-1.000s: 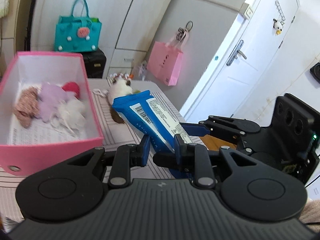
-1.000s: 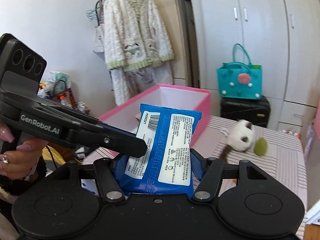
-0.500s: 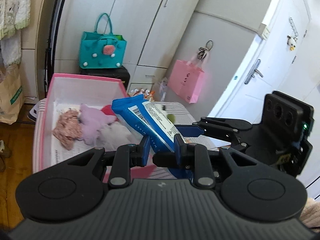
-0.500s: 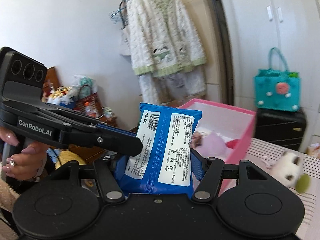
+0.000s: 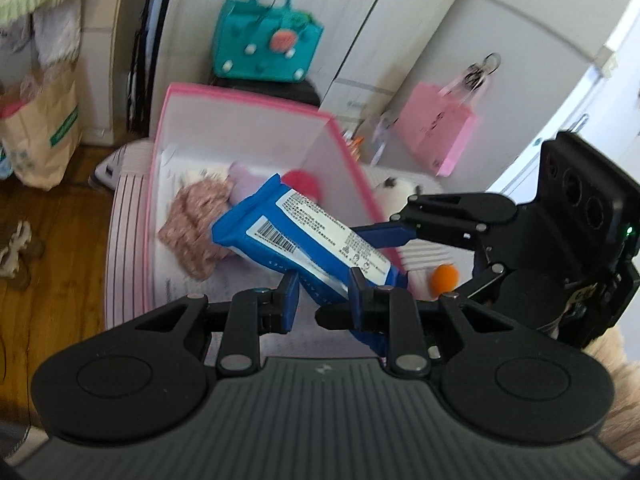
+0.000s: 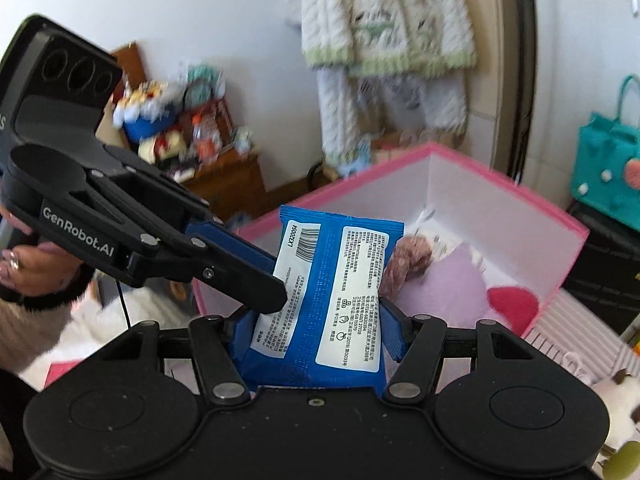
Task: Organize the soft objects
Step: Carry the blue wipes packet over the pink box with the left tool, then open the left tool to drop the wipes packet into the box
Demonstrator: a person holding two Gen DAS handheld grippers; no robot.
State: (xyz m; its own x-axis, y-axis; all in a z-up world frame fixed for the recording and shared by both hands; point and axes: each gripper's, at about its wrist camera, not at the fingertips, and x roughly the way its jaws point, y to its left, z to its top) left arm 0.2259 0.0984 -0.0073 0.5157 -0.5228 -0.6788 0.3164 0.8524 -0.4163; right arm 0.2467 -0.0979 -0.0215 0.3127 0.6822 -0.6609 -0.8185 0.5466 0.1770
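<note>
Both tongs tilt downward, sharing one blue wipes pack (image 6: pixel 320 300). The right tongs (image 6: pixel 316 328) clamp its lower end; their jaws have just been closing. The left tongs (image 5: pixel 322 300) pinch its edge, nearly shut. Beyond their tips, the pink box (image 5: pixel 352 168) on the desk (image 5: pixel 124 240) holds plush toys (image 5: pixel 196 220).

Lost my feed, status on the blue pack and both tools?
Both tools shut on blue pack: left tool on its edge, right tool across its width. Pack over pink box, above the plush toys. Nothing in the way.
</note>
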